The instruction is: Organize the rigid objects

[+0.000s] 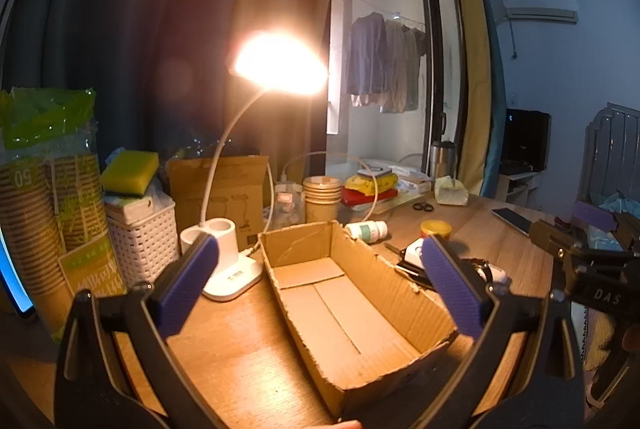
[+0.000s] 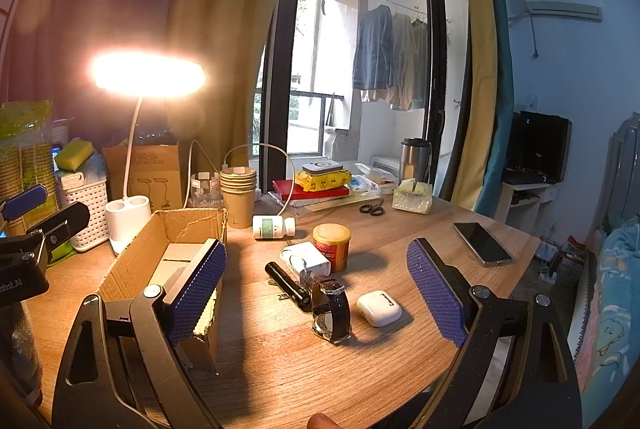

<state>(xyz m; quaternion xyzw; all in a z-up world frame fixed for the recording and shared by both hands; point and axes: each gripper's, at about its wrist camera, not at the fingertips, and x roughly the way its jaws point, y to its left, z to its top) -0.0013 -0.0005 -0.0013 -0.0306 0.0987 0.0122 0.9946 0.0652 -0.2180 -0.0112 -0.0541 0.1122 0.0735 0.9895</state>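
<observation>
A wood-grain, matt finish is shown by the table (image 2: 400, 253). The open box (image 1: 352, 309) is made of rough corrugated cardboard with torn edges. At its 3 o'clock, smooth glossy white plastic is seen on the earbud case (image 2: 379, 307), and dark leather with polished metal on the watch (image 2: 331, 309). Textured blue pads (image 2: 196, 289) are carried on matt black fingers.

One cardboard box (image 2: 168, 249), one watch (image 2: 331, 309), one earbud case (image 2: 379, 308), two bottles (image 2: 274, 227).
</observation>
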